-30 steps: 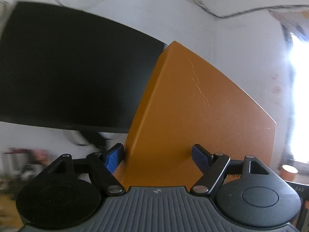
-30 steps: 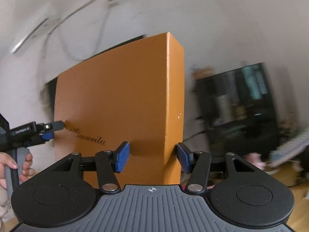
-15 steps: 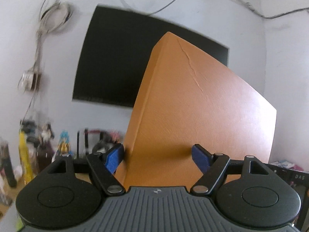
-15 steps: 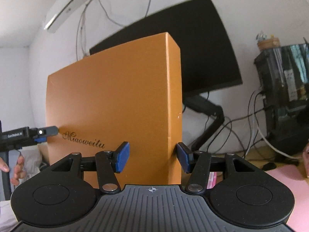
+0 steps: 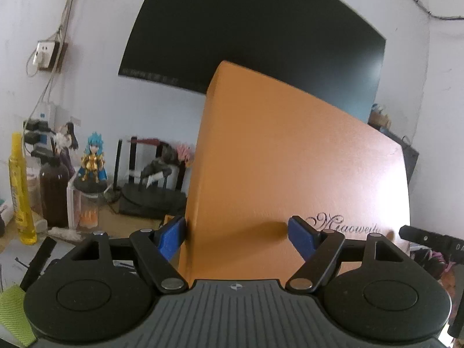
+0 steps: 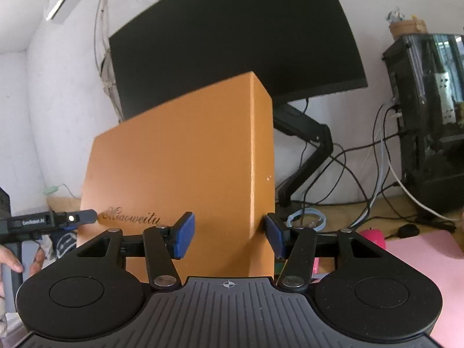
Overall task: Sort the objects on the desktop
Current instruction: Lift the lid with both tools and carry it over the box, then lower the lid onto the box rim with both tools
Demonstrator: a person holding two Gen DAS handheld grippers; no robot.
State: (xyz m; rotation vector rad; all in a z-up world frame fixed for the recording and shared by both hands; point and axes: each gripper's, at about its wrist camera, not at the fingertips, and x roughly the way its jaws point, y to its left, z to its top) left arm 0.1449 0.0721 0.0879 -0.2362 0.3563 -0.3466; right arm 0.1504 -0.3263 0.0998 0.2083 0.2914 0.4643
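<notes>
Box (image 5: 290, 174) is coming down: a second ago both wrist views had it against bare wall and ceiling; now the counter (image 5: 130, 226) and its clutter sit at tong level, so the orange box has dropped from a high carry toward the surface, monitor (image 5: 261, 29) behind it

Left tongs (image 5: 236, 233): part open, spanning the box's left corner. Left pad touches the narrow side; right pad lies over the lettered face, contact unclear. Grip unchanged across the frames

Right tongs (image 6: 229, 236): same setup on the right corner, one pad on the face, the other against the side panel, gap set by the box wall. Looks clamped, though the fisheye hides the actual contact line

Box is upright and carried between the two tongs; its bottom edge is hidden behind the tong bodies, so can't tell if it has touched down

Judgement: placement phase, final lowering left. Figurines (image 5: 92, 159) and bottles (image 5: 55, 191) stand near on the left, cables (image 6: 348, 174) on the right, so keep the descent straight
</notes>
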